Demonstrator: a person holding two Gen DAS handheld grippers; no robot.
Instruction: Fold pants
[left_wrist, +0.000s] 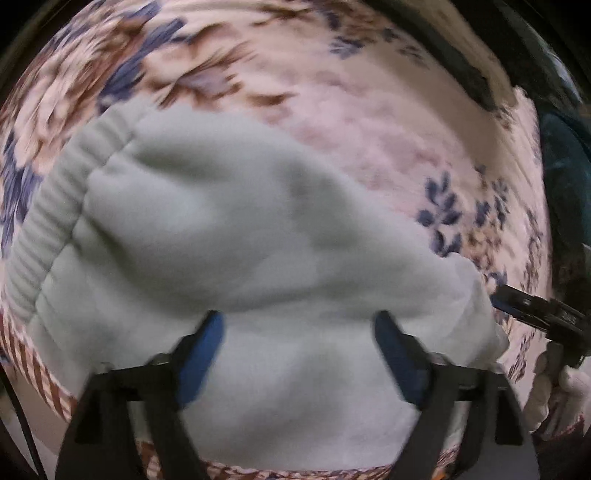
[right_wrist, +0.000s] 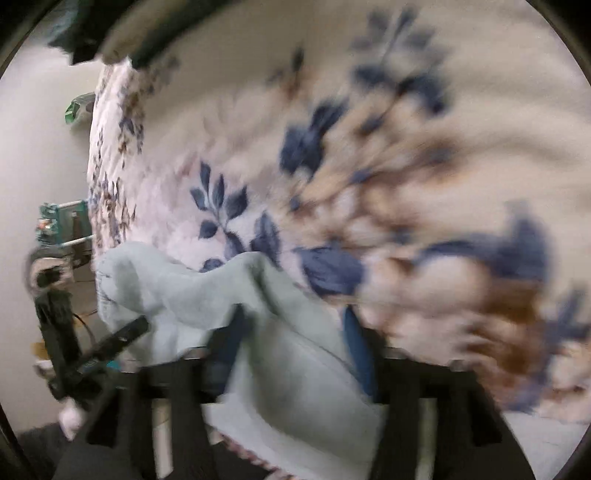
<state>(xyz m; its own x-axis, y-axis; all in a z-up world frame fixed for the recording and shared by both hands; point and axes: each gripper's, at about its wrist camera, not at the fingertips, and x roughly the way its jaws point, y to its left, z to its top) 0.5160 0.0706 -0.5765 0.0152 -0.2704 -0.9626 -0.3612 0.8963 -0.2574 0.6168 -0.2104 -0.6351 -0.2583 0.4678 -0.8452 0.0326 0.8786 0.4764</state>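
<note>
Item: pale green pants (left_wrist: 229, 221), bunched on floral bedspread (left_wrist: 369, 122). My left gripper (left_wrist: 299, 325) gapes directly above, holding nothing. My right gripper (right_wrist: 291, 321) straddles the cloth's right-hand edge; grip uncertain. Ribbed waistband (left_wrist: 48, 218) lies far left.

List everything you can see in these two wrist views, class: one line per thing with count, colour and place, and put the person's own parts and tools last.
pants: one, pale grey-green, lying bunched on the bedspread, ribbed waistband at left in the left wrist view.
bedspread: one, pinkish white with blue and brown flowers, under the pants.
green packet: one, beside the bed at the far left of the right wrist view; blurred.
left tongs: one, black with blue pads, open above the pants.
right tongs: one, same colours, cloth between the open jaws.
gloved hand: one, white, on the right tongs' handle.
</note>
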